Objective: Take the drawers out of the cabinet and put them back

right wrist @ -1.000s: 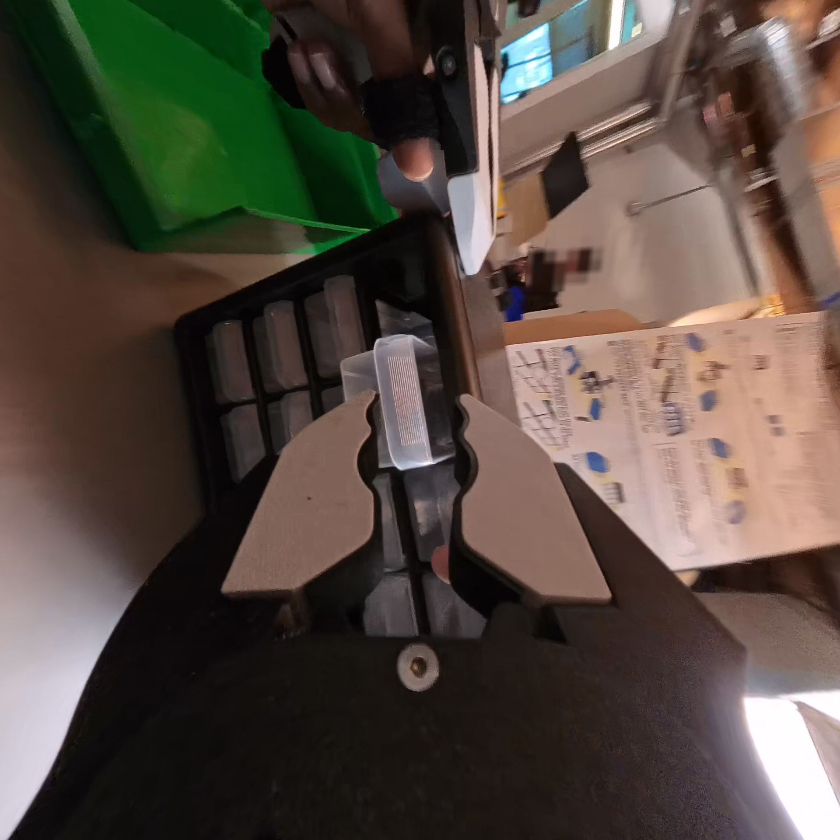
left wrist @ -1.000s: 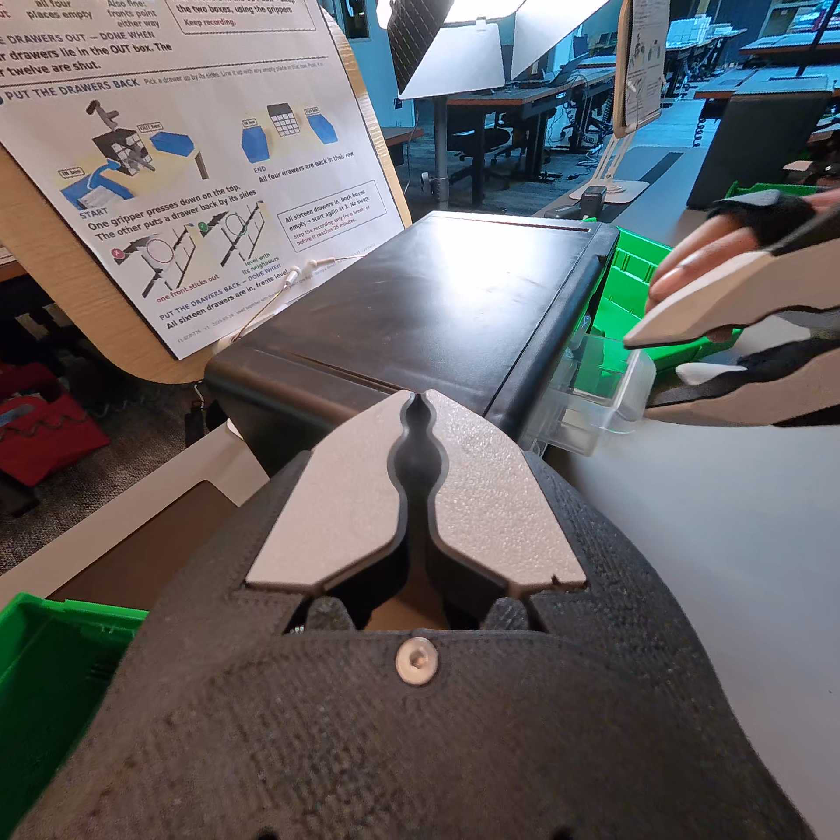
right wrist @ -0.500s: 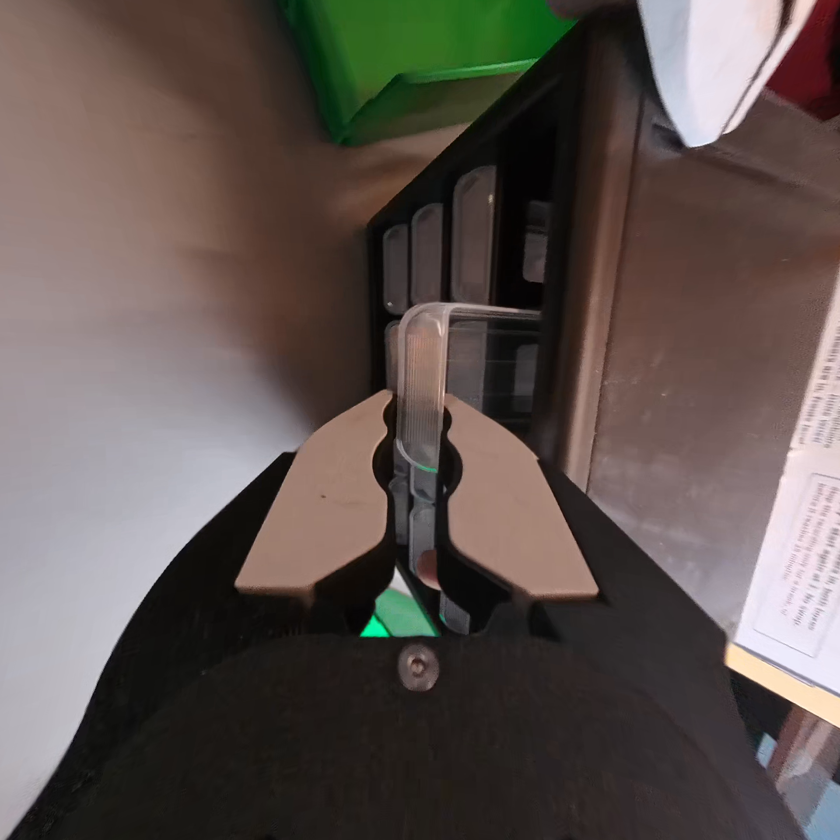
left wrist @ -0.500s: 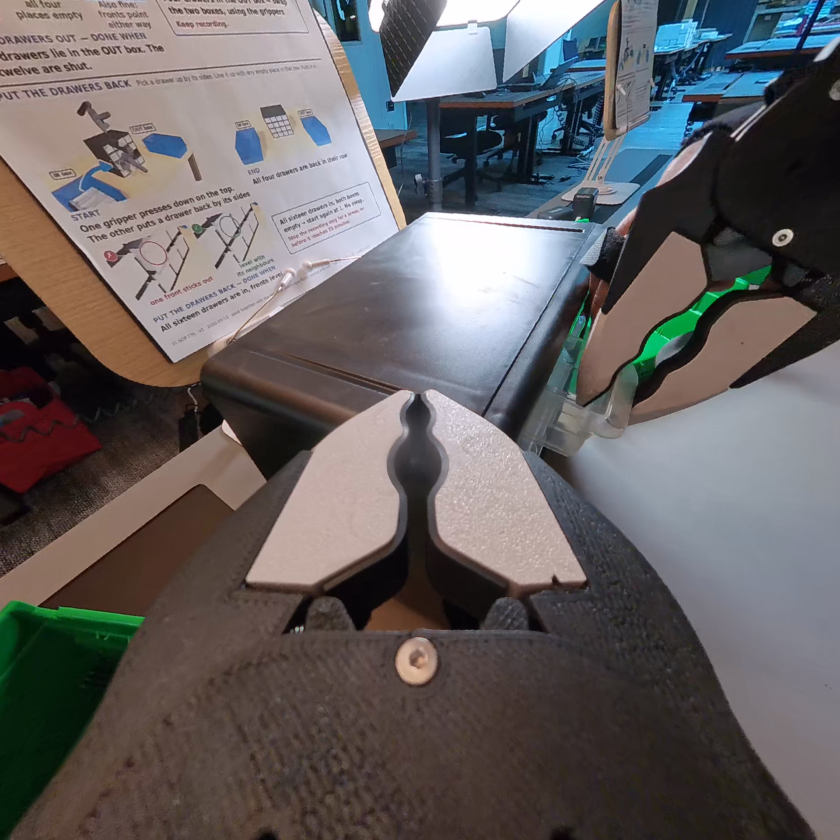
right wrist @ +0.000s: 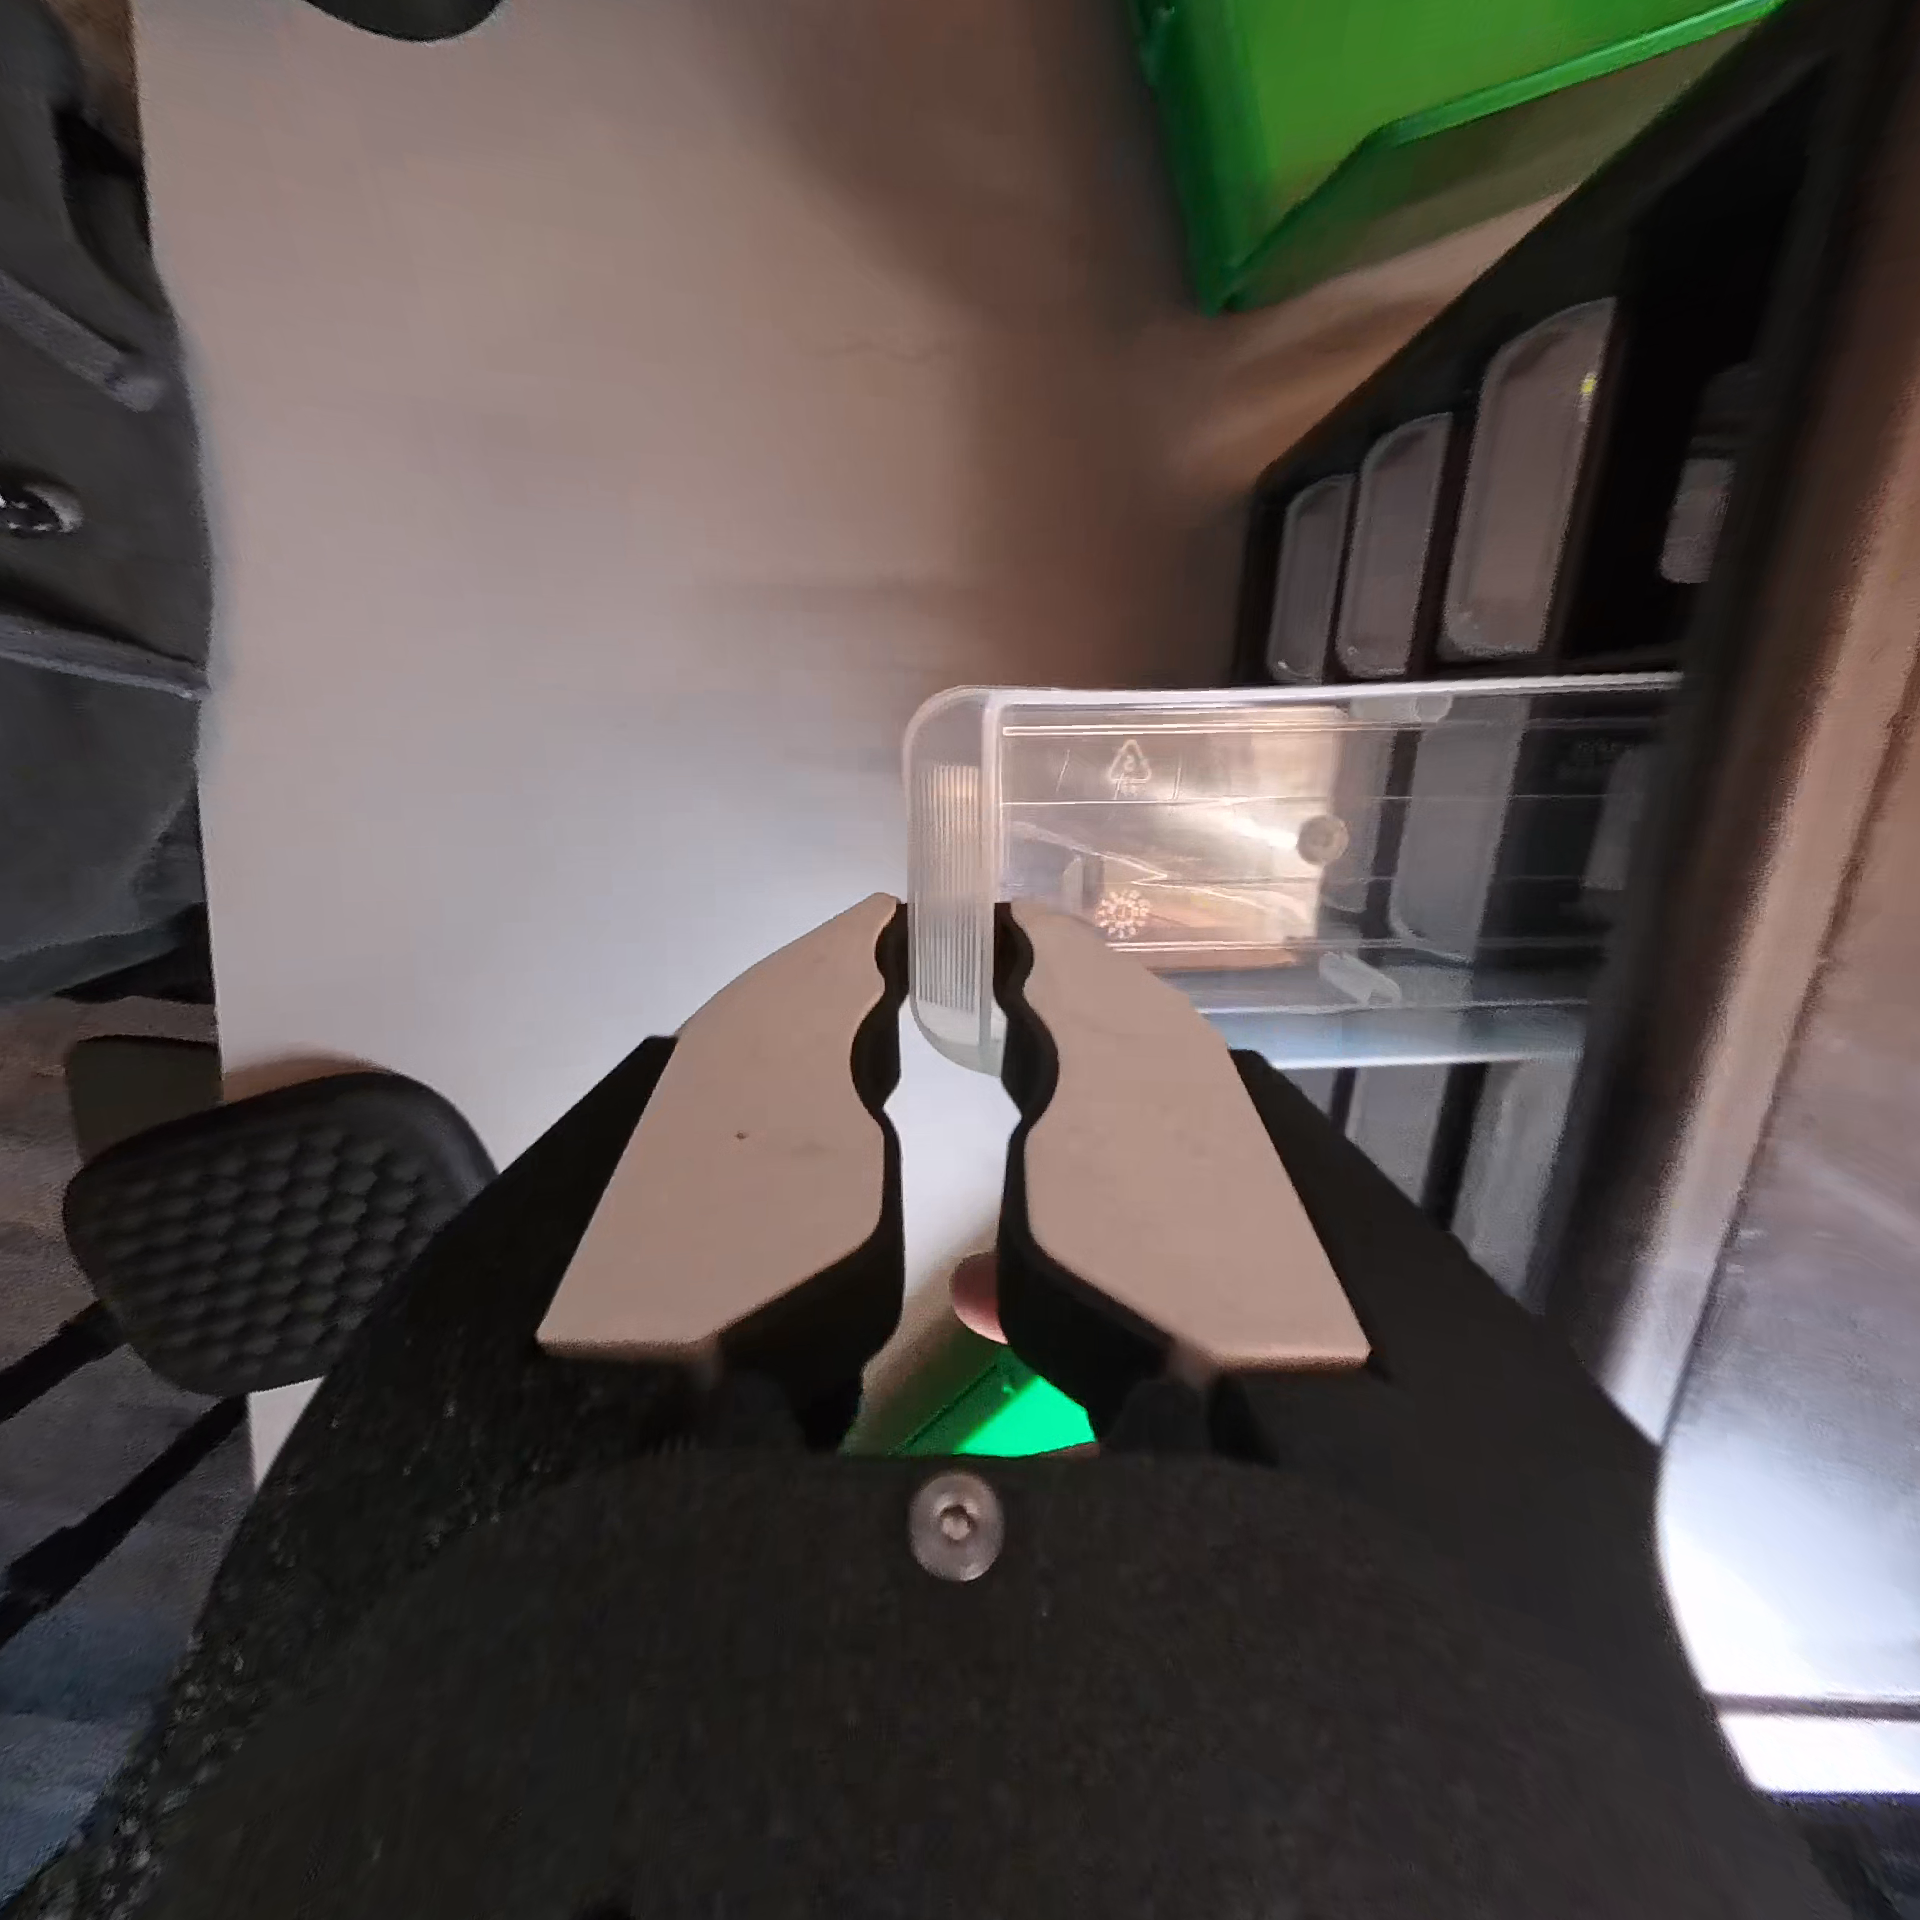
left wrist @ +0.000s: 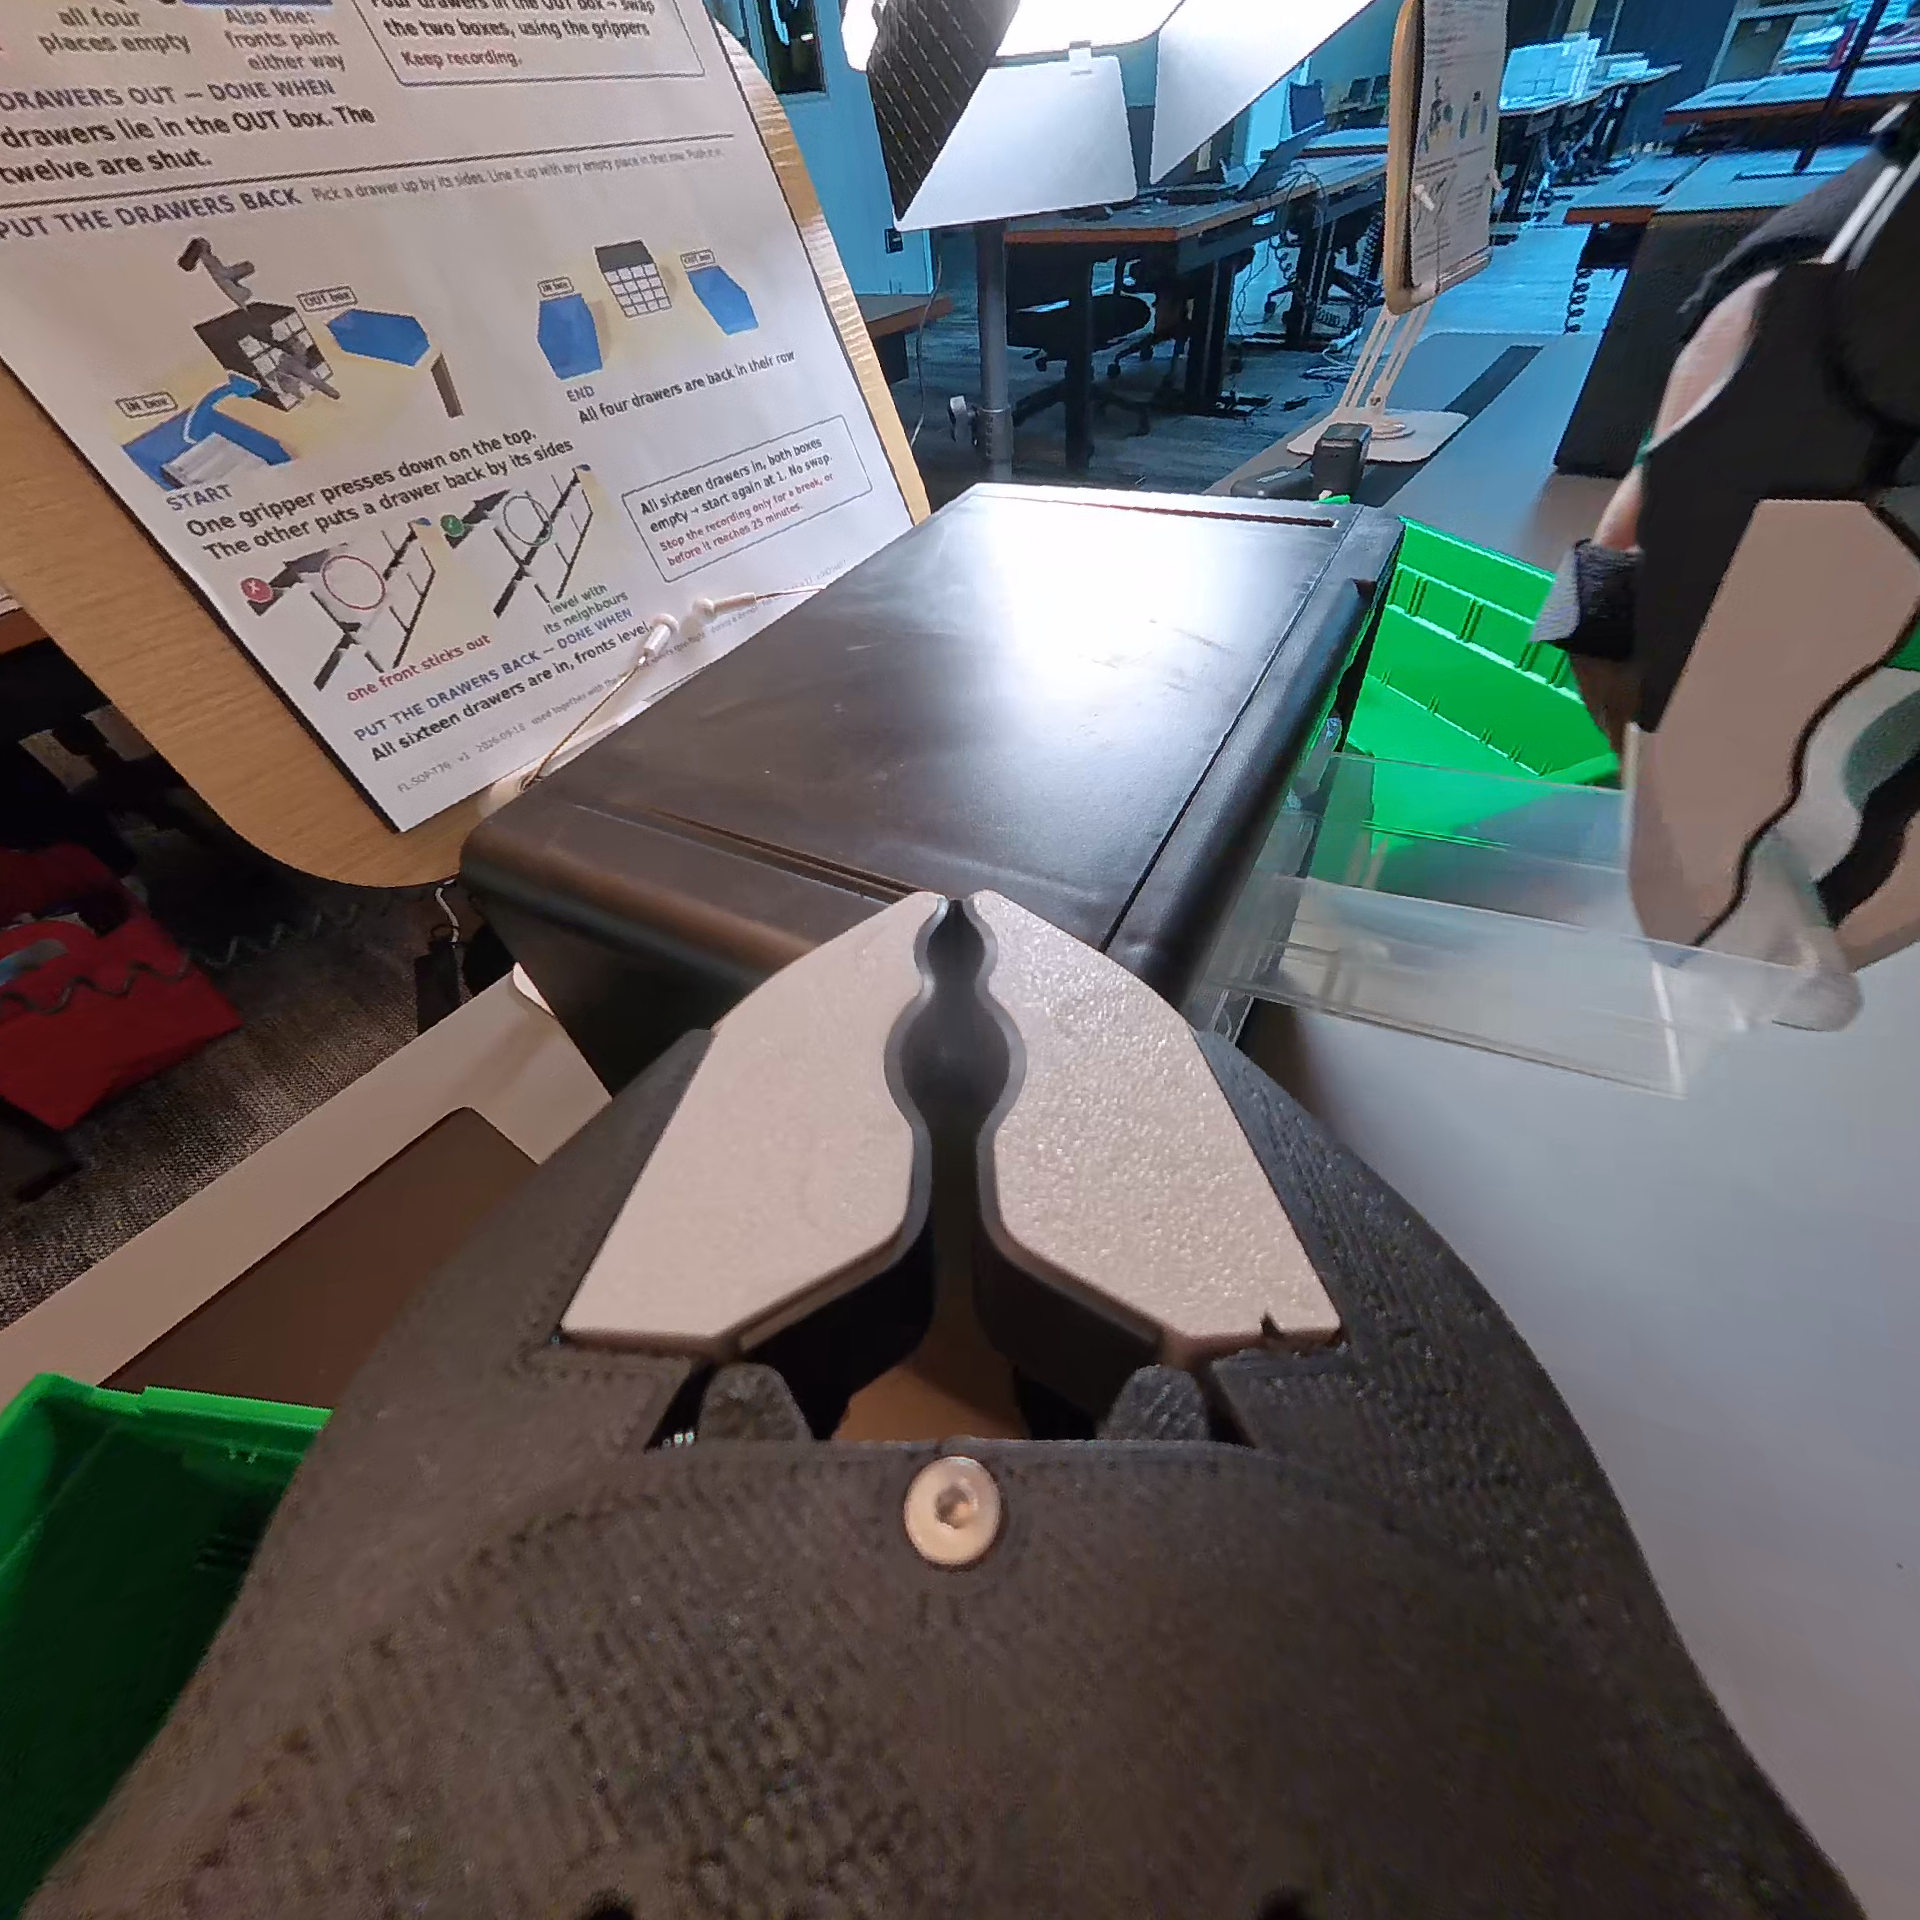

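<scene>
A black drawer cabinet (left wrist: pixel 935 707) stands on the white table, its front facing right. My left gripper (left wrist: pixel 951 909) is shut and empty, its tips on the near top edge of the cabinet. My right gripper (right wrist: pixel 945 914) is shut on the front handle of a clear plastic drawer (right wrist: pixel 1247 842), which sticks far out of the cabinet (right wrist: pixel 1766 727) with its back end still in its slot. In the left wrist view the drawer (left wrist: pixel 1455 904) juts out to the right, held by the right gripper (left wrist: pixel 1756 914). Several shut drawers (right wrist: pixel 1507 520) sit in the cabinet front.
A green bin (left wrist: pixel 1475 655) stands behind the cabinet on the right; it also shows in the right wrist view (right wrist: pixel 1403 135). Another green bin (left wrist: pixel 94 1558) is at the near left. An instruction board (left wrist: pixel 416 364) leans left of the cabinet. A black chair (right wrist: pixel 260 1216) stands beside the table.
My right gripper has closed on the drawer's handle and pulled it far out of the cabinet. My left gripper has stayed shut on the cabinet top.
</scene>
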The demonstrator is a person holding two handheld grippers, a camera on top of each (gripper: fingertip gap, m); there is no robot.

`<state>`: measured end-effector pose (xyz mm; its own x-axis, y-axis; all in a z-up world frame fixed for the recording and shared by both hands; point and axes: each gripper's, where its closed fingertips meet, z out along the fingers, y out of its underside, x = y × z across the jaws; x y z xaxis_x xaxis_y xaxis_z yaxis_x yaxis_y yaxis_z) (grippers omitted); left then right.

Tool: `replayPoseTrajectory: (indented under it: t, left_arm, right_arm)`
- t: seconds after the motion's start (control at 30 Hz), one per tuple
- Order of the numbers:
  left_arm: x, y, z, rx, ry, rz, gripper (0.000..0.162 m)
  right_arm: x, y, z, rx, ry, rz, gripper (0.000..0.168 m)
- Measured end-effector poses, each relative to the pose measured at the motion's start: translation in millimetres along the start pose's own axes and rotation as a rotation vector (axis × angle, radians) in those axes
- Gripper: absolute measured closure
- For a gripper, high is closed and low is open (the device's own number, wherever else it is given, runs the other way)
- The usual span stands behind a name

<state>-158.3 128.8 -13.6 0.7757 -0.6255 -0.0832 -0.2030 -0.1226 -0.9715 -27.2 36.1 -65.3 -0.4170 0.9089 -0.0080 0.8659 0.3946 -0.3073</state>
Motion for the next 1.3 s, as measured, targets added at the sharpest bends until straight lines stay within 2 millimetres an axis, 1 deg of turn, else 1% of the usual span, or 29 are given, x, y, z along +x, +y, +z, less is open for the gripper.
replayPoseTrajectory:
  t: [0.03, 0.17, 0.23, 0.3, 0.4, 0.47, 0.57, 0.67, 0.73, 0.8, 0.9, 1.0, 1.1, 1.2, 1.3]
  left_arm:
    - [0.0, 0.0, 0.0, 0.0, 0.0, 0.0, 0.161]
    - [0.0, -0.1, -0.1, 0.003, 0.003, -0.003, 0.162]
    - [0.1, -0.2, -0.1, 0.005, 0.005, -0.006, 0.162]
    - [0.1, -0.2, -0.2, 0.007, 0.007, -0.009, 0.162]
    - [0.1, -0.2, -0.2, 0.009, 0.007, -0.01, 0.162]
    - [0.1, -0.2, -0.3, 0.009, 0.005, -0.01, 0.162]
    - [0.1, -0.1, -0.4, 0.01, 0.003, -0.01, 0.162]
    - [0.2, -0.2, -0.5, 0.01, 0.002, -0.011, 0.162]
    - [0.2, -0.2, -0.6, 0.012, 0.001, -0.013, 0.162]
    - [0.1, -0.2, -0.6, 0.013, 0.001, -0.016, 0.162]
    - [0.1, -0.2, -0.6, 0.013, -0.001, -0.015, 0.162]
    - [0.1, -0.2, -0.8, 0.013, -0.004, -0.015, 0.162]
    - [0.0, -0.2, -0.9, 0.013, -0.009, -0.013, 0.162]
    - [0.1, -0.2, -0.8, 0.013, -0.007, -0.011, 0.161]
    - [0.2, -0.2, -0.7, 0.015, 0.001, -0.014, 0.162]
  right_arm:
    - [-5.3, 0.5, -0.3, 0.001, -0.004, -0.006, 0.154]
    - [-34.4, -0.3, -2.3, -0.003, -0.024, -0.043, 0.154]
    - [-57.0, -0.5, -4.1, 0.001, -0.094, -0.036, 0.154]
    - [-71.6, 1.0, -5.6, 0.004, -0.109, -0.043, 0.154]
    - [-97.6, -2.7, -18.5, 0.076, -0.2, 0.001, 0.154]
    - [-106.4, -2.9, -31.3, 0.134, -0.228, 0.054, 0.154]
    - [-104.1, 9.6, -49.5, 0.197, -0.208, 0.162, 0.155]
    - [-92.0, 34.3, -64.5, 0.245, -0.155, 0.291, 0.155]
    - [-78.4, 58.6, -69.7, 0.245, -0.1, 0.404, 0.155]
    - [-60.2, 87.8, -68.5, 0.232, -0.036, 0.55, 0.154]
    - [-24.8, 137.9, -52.7, 0.215, 0.068, 0.816, 0.154]
    - [14.4, 182.0, -31.7, 0.274, 0.133, 1.124, 0.154]
    - [46.5, 223.1, -8.4, 0.285, 0.21, 1.312, 0.155]
    - [74.0, 252.9, 6.7, 0.303, 0.294, 1.433, 0.154]
    - [96.7, 270.7, 15.3, 0.352, 0.35, 1.5, 0.155]
